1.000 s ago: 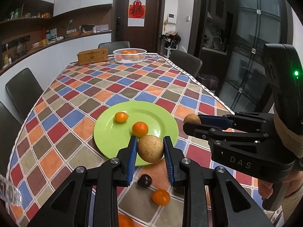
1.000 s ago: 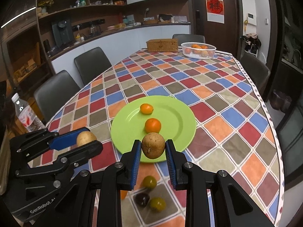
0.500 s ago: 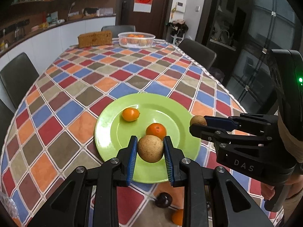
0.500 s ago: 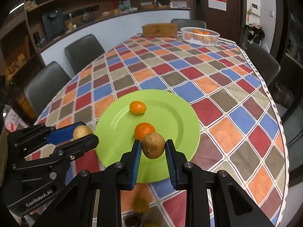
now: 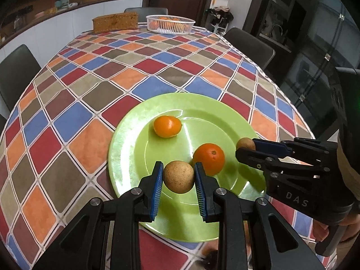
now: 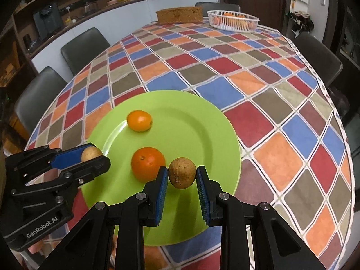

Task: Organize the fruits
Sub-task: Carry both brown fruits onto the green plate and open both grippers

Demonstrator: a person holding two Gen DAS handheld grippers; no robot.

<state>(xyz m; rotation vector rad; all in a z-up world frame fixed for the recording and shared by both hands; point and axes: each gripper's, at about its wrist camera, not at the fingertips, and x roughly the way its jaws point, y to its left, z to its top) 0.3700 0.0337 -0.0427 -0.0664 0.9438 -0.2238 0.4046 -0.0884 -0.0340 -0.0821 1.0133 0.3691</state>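
A green plate (image 5: pixel 202 117) (image 6: pixel 202 121) lies on the checkered tablecloth. On it are a small orange fruit (image 5: pixel 167 126) (image 6: pixel 139 120) and a larger orange (image 5: pixel 209 158) (image 6: pixel 148 163). My left gripper (image 5: pixel 178 176) is shut on a round brown fruit (image 5: pixel 178 176) and holds it over the plate's near part. It also shows in the right wrist view (image 6: pixel 91 155). My right gripper (image 6: pixel 181 176) is shut on another brown fruit (image 6: pixel 181 173) over the plate's right side, beside the larger orange. It shows in the left wrist view (image 5: pixel 246 145).
A white basket of oranges (image 5: pixel 170 23) (image 6: pixel 232 20) and a woven box (image 5: pixel 115 22) (image 6: pixel 179 15) stand at the table's far end. Dark chairs (image 6: pixel 84 47) surround the table. Loose fruit lies at the near edge, mostly hidden under the grippers.
Both grippers have moved forward and down over the plate with their brown fruits. The loose fruits on the cloth have slipped under the grippers, out of sight.
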